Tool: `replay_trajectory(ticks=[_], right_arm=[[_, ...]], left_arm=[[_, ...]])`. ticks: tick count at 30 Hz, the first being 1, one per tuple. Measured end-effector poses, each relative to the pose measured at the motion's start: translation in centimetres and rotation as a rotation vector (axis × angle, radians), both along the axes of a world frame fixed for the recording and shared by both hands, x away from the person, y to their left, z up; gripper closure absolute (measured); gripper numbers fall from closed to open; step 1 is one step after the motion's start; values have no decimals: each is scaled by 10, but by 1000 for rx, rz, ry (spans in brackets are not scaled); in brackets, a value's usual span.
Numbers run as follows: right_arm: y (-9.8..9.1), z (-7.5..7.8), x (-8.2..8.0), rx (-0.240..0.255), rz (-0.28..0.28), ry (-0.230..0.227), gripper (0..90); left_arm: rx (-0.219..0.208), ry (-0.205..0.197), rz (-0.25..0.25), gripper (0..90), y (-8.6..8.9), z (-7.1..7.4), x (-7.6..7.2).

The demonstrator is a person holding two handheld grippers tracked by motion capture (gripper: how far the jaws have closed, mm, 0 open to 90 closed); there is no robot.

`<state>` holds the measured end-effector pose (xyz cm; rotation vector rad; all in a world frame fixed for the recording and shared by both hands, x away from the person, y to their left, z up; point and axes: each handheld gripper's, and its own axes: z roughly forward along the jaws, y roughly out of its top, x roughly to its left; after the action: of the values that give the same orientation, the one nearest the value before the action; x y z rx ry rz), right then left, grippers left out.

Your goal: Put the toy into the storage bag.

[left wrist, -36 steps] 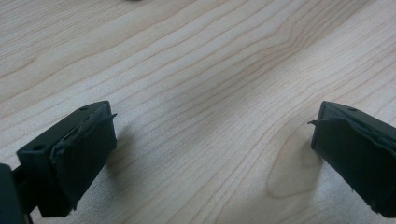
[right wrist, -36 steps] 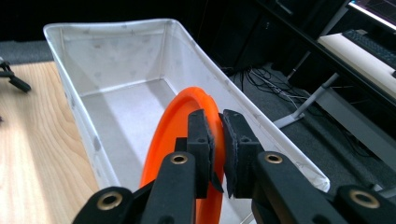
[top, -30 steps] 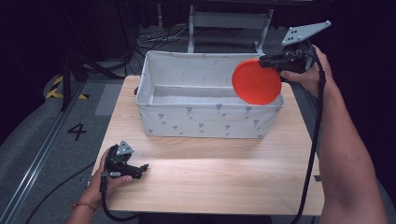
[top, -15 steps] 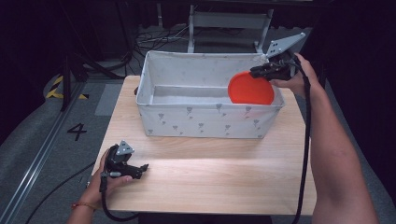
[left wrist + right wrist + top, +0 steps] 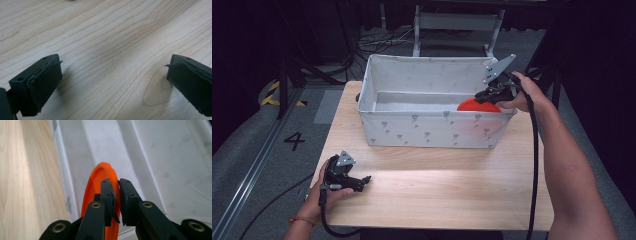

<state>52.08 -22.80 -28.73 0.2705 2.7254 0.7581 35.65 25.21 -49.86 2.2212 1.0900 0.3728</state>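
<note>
Here, an orange plate [image 5: 100, 195] is pinched on edge between the jaws of the right gripper [image 5: 116, 195], inside the white box [image 5: 432, 131] at its right end. The left gripper [image 5: 112, 82] is rested on the tabletop [image 5: 437, 195], jaws spread.

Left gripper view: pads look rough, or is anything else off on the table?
Yes: the left gripper shows frayed pad edges, lifting at the corners. Otherwise nothing stands out: the right gripper holds the orange round plastic plate on edge inside the white fabric bin, nothing spilled.
</note>
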Motion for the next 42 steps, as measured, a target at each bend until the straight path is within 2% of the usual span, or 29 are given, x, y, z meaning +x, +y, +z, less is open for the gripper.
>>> replay_trajectory(ticks=[5,8,12,17,20,25,26,29,31,35,36,37,39,42], right_arm=[[9,-7,1,-105,25,44,815],[11,-9,4,-141,26,60,815],[13,-13,8,-191,16,109,812],[12,-14,10,-179,3,115,805],[11,-13,9,-172,-16,96,769],[6,-6,4,-82,-42,52,707],[6,-6,4,-82,-42,52,707],[4,-2,-5,-34,-78,19,625],[2,1,-12,17,-69,1,579],[-5,8,-23,113,-176,-46,484],[-8,9,-26,153,-216,-58,460],[-8,9,-26,153,-216,-58,460],[-15,12,-33,233,-273,-89,403],[-22,15,-40,290,-311,-100,347]], left_arm=[[-1,0,1,3,0,0,0],[-1,0,1,3,0,0,0],[0,0,0,3,0,0,0],[0,0,0,3,0,0,0],[0,0,0,3,0,0,0],[-1,-1,1,3,0,0,0],[-1,-1,1,3,0,0,0],[0,0,0,3,0,0,0],[0,0,0,3,0,0,0],[-1,-1,2,4,0,0,0],[1,-1,3,4,0,0,0],[1,-1,3,4,0,0,0],[2,-1,2,4,0,0,0],[3,-1,2,4,0,0,0]])
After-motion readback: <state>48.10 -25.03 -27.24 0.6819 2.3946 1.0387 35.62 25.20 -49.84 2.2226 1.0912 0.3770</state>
